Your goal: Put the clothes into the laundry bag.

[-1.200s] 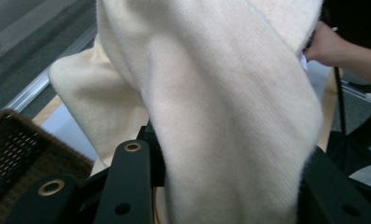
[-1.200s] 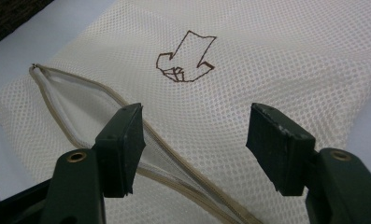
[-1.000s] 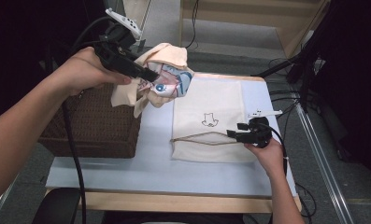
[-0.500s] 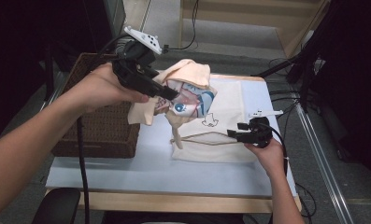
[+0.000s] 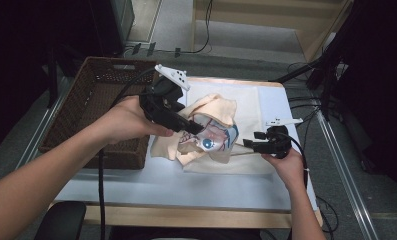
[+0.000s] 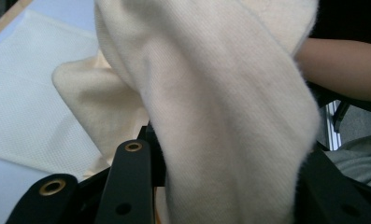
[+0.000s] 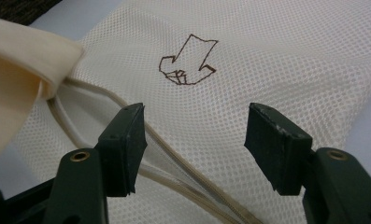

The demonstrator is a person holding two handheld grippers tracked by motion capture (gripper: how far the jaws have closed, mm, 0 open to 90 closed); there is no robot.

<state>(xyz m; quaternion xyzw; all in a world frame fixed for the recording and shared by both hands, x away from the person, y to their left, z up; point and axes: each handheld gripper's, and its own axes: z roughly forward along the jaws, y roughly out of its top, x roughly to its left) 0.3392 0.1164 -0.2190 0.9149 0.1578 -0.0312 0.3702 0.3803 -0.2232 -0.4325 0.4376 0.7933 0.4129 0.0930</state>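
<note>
The cream garment [image 5: 206,127], a soft knit piece with a blue and red print on its front, hangs bunched in the air over the near left corner of the mesh laundry bag [image 5: 246,125] lying flat on the white table [image 5: 136,185]. It droops in loose folds from a single pinch, so I judge it light, limp and not at all fragile; it will sag and swing rather than hold any shape. In the left gripper view the cloth [image 6: 211,102] falls thick and fuzzy across the jaws, which suggests plenty of friction and little chance of slipping. A hold on a gathered fold near the top, as now, seems sensible, though the trailing ends may catch on the bag's edge.

The left gripper [image 5: 188,127] is clamped on that garment, its black jaws closed into the fabric. The bag under it is thin netting with a small arrow drawn on it [image 7: 188,65] and a zip line [image 7: 174,163] running along its opening; it looks flimsy and would need lifting by the edge beside the zip to make a mouth.

The right gripper [image 5: 256,146] rests low at the bag's near right edge, its jaws standing apart over the mesh [image 7: 195,133], holding nothing. A brown wicker basket [image 5: 93,107] sits to the left of the table.
</note>
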